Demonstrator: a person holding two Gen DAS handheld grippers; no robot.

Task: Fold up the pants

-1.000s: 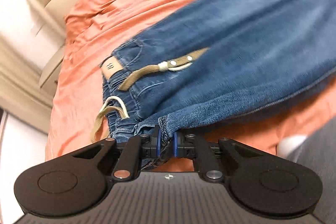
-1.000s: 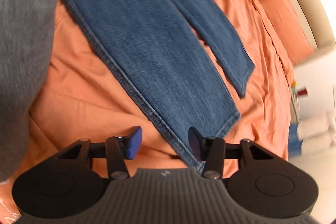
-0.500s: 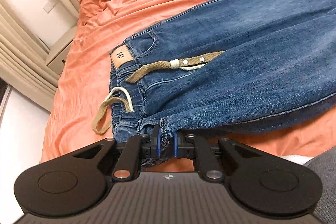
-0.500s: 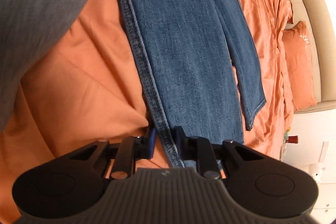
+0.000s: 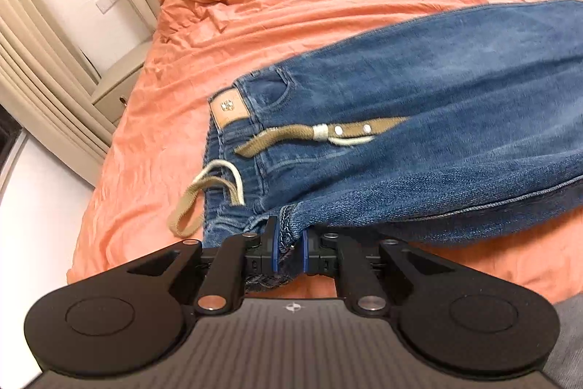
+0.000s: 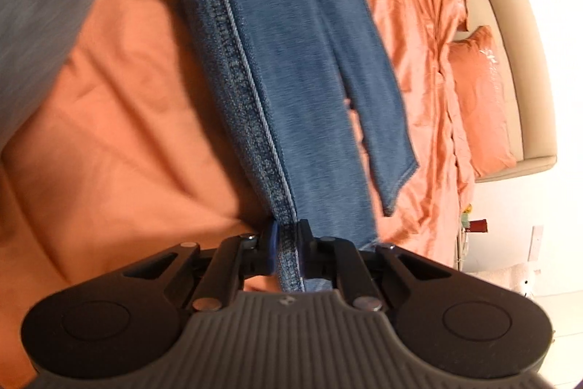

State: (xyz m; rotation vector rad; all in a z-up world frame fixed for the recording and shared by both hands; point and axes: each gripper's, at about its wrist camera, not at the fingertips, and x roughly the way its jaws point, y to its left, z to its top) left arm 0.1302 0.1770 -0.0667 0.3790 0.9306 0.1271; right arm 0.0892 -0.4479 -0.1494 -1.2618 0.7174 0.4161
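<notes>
A: So, where are the jeans (image 5: 419,119)?
B: Flat on the orange sheet (image 5: 291,6), waist end w/ tan patch (image 5: 229,107) and drawstring (image 5: 204,195) near the left gripper (image 5: 288,250). Legs run off to the right.
A: Left gripper's state?
B: Clamped on the denim at the waist edge, pads pinching fabric.
A: And the right gripper (image 6: 286,252)?
B: Jaws closing on a leg's side seam; seam's between the pads, pressed. Other leg's hem (image 6: 399,185) lies just beside. Pillow (image 6: 481,97) and headboard (image 6: 510,42) beyond.
</notes>
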